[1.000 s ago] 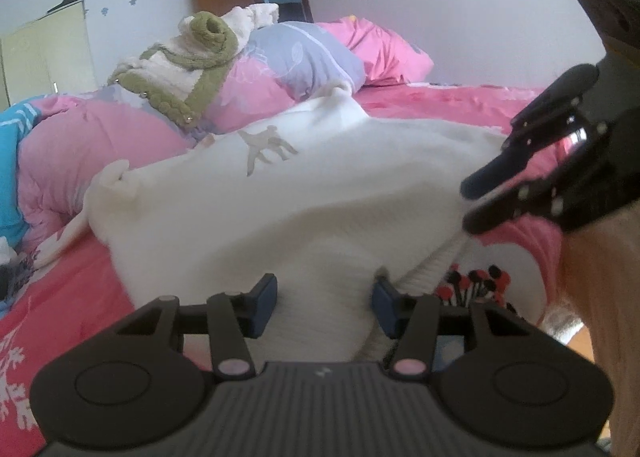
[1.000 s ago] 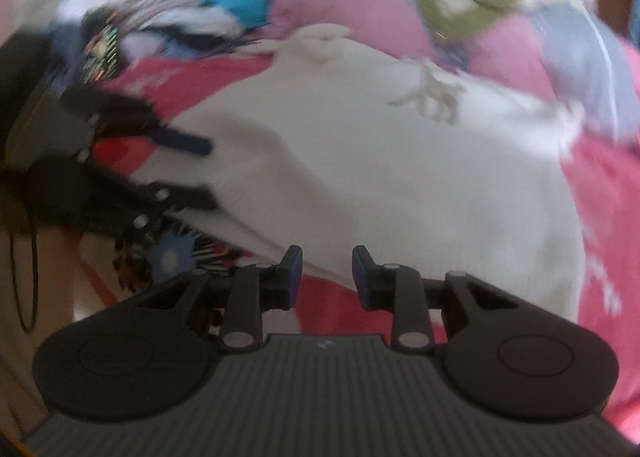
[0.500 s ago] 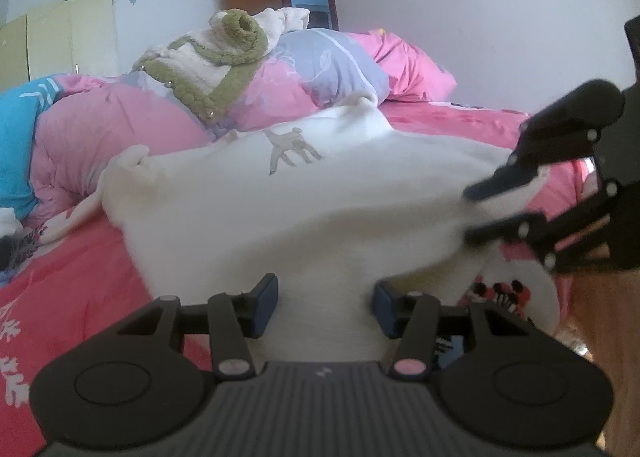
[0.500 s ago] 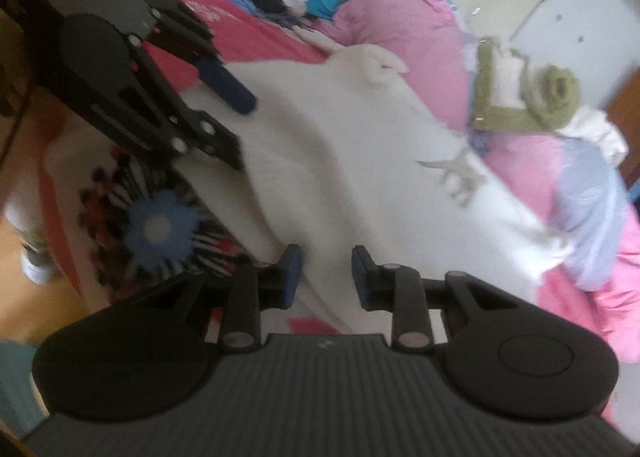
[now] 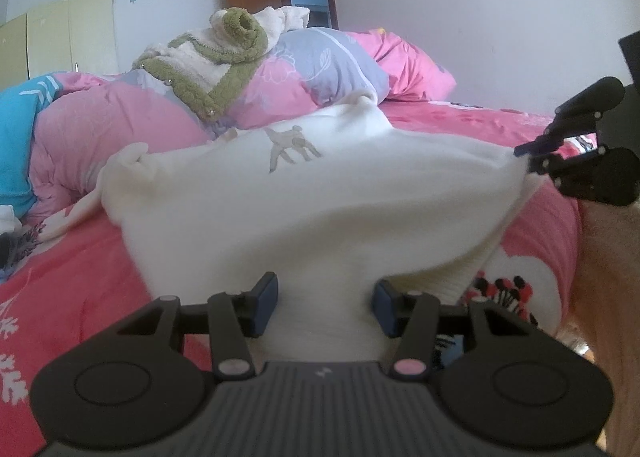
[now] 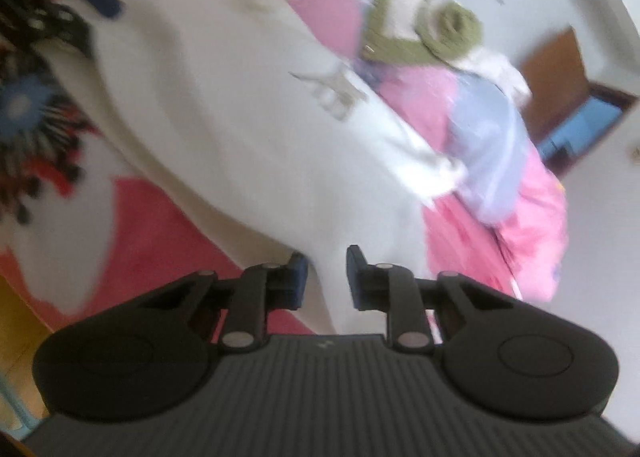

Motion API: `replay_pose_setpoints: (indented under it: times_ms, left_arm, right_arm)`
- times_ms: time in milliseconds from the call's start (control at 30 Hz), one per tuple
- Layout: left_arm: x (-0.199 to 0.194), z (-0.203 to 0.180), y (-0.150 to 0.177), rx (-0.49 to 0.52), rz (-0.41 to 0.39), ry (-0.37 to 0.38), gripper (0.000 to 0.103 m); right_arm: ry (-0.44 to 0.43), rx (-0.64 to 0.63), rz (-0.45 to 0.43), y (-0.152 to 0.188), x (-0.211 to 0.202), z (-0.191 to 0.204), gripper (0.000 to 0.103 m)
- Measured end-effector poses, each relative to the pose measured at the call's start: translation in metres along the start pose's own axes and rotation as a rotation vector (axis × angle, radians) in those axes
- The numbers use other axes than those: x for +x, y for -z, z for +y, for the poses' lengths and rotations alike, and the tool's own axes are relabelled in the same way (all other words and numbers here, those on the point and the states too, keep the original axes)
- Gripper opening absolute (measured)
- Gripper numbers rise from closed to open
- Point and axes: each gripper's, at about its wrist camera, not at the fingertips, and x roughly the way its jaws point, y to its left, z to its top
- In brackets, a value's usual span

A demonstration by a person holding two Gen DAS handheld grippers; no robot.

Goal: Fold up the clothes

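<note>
We treat the white sweater (image 5: 328, 193), spread on the pink bed (image 5: 68, 285), as soft, light and limp. The right gripper (image 6: 325, 277) has just closed, pinching its hem corner; the left gripper (image 5: 325, 303) stands spread around the hem. Grasp edges only.

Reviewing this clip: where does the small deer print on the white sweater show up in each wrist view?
Left wrist: deer print sits above centre, on the white sweater.
Right wrist: deer print sits upper centre, tilted and blurred.
Shared landmark: green-trimmed fleece garment on the pink bedding.
</note>
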Motion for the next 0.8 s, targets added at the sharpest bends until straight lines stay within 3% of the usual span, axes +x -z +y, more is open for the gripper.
replay_pose_setpoints:
  times_ms: [67,300,533,700,800]
  left_arm:
    - [0.000,0.001,0.000,-0.005,-0.002,0.004,0.052]
    - [0.000,-0.003,0.001,0.015,-0.002,-0.004,0.052]
    - [0.002,-0.004,0.002,0.026,0.003,-0.003,0.052]
    - [0.002,-0.005,0.002,0.029,0.003,-0.004,0.052]
    - [0.002,-0.005,0.003,0.031,0.003,-0.006,0.052]
  right_arm:
    - [0.012,0.048,0.024,0.006,0.004,-0.011,0.005]
    - [0.097,0.065,-0.021,0.007,0.017,-0.025,0.003]
    - [0.020,0.012,0.069,0.023,0.029,-0.015,0.004]
    - [0.010,0.019,0.093,0.028,0.013,-0.028,0.034]
    - [-0.037,0.043,0.108,0.035,0.000,-0.038,0.034]
